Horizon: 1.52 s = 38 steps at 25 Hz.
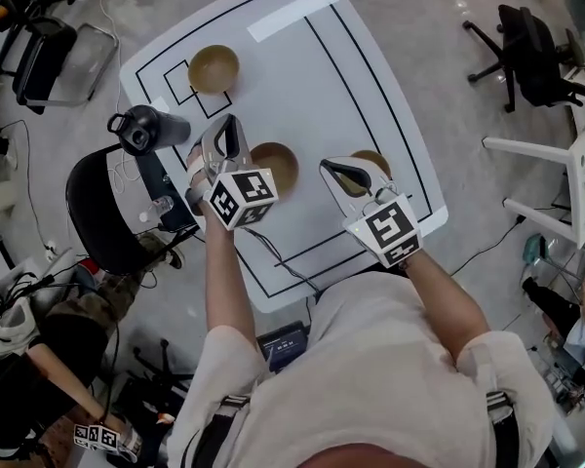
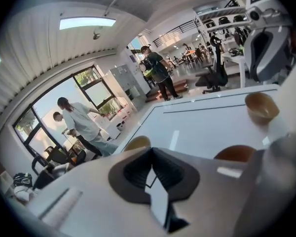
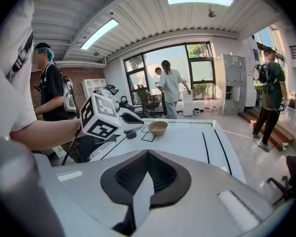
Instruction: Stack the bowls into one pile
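three bowls apart on the white table, our two grippers closed and empty

we see the table [image 1: 370, 76] bare toward its far right corner, and a black chair [image 1: 97, 213] just beside its left edge. the far bowl [image 1: 214, 68] sits empty near the far left corner. the middle bowl [image 1: 276, 167] sits empty just beside our left gripper [image 1: 227, 133]. the third bowl [image 1: 373, 161] is half hidden behind our right gripper [image 1: 339, 174]. both grippers tilt downward, jaws pressed together on nothing.

Left gripper [image 1: 226, 142] and right gripper [image 1: 348, 177], jaws together
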Each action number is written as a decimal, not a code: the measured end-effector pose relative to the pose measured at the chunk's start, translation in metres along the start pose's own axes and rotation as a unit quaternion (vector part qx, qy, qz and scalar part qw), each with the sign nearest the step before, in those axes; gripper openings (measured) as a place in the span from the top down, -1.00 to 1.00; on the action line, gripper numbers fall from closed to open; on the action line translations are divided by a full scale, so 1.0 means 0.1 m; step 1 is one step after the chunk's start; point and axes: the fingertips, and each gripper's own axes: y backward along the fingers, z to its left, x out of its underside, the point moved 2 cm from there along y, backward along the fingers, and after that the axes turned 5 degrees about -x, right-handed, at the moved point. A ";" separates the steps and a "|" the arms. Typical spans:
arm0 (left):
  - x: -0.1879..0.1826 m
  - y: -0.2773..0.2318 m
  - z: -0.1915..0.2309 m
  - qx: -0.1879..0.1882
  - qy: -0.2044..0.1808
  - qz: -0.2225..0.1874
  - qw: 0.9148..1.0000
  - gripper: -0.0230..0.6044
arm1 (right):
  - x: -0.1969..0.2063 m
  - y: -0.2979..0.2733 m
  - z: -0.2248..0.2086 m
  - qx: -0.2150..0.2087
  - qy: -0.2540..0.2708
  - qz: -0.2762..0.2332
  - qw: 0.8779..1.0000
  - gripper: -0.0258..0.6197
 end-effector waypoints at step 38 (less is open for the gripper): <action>0.18 -1.03 -0.13 0.003 -0.139 0.092 0.986 0.84 | 0.32 0.40 -0.32 0.049 -0.048 0.002 0.998 0.92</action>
